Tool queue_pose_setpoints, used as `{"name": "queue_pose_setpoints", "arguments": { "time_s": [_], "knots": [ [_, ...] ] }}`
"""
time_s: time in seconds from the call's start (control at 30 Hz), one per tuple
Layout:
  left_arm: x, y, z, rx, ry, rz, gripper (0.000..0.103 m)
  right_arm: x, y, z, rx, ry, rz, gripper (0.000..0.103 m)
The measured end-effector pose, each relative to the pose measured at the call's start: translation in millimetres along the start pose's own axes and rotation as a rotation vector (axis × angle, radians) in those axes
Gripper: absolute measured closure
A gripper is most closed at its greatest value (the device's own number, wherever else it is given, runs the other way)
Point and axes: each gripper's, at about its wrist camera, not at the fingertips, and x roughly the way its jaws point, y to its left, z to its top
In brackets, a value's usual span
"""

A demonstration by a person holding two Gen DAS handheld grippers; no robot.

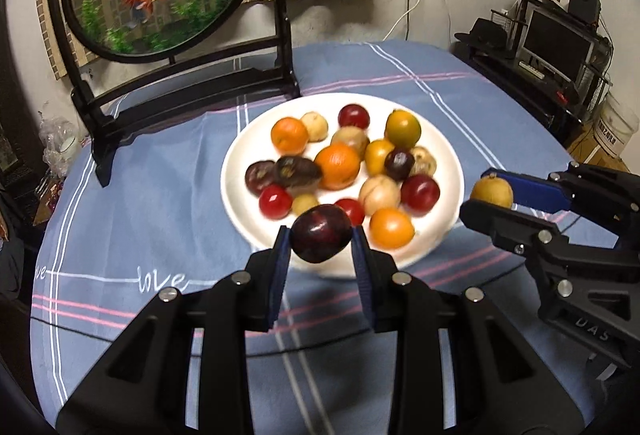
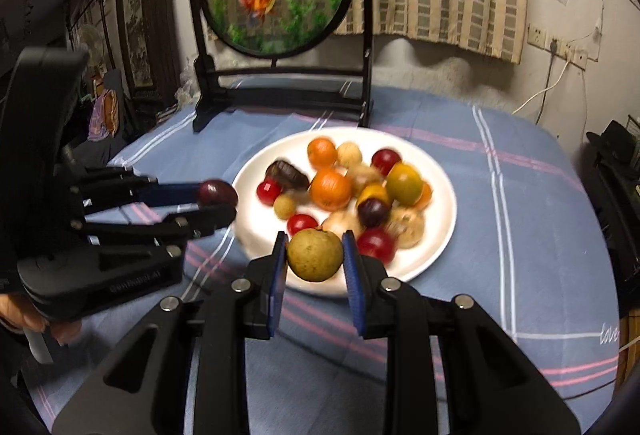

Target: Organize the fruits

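Left wrist view: jaws clamp a dark plum (image 1: 321,234), right jaws a brown fruit (image 1: 492,192), above the crowded plate (image 1: 240,171).

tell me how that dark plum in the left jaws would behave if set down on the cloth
The dark plum looks round and glossy, so it would probably roll on the flat tablecloth. Its smooth skin may slip between the pads. It keeps its shape in the grip, so likely firm.
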Motion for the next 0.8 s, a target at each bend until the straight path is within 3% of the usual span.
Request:
{"name": "queue_pose_setpoints", "arguments": {
  "time_s": [0.2, 0.63, 0.67, 0.7, 0.73, 0.77, 0.8],
  "knots": [
    [16, -3, 18, -0.011, -0.003, -0.006, 0.071, 16, -13, 19, 0.019, -0.019, -0.005, 0.076],
    [69, 7, 37, -0.052, 0.049, 0.016, 0.071, 82, -42, 34, 0.106, 0.044, 0.010, 0.075],
    [72, 9, 38, -0.065, 0.051, 0.017, 0.068, 86, -44, 36, 0.121, 0.049, 0.021, 0.075],
    [74, 10, 38, -0.076, 0.052, 0.020, 0.047, 90, -46, 37, 0.135, 0.055, 0.031, 0.075],
    [74, 12, 39, -0.086, 0.048, 0.030, 0.034, 93, -47, 38, 0.152, 0.057, 0.045, 0.074],
    [73, 12, 39, -0.089, 0.030, 0.047, 0.026, 94, -48, 40, 0.160, 0.055, 0.053, 0.073],
    [71, 12, 40, -0.084, 0.011, 0.059, 0.026, 95, -47, 40, 0.163, 0.052, 0.052, 0.073]
  ]
}}
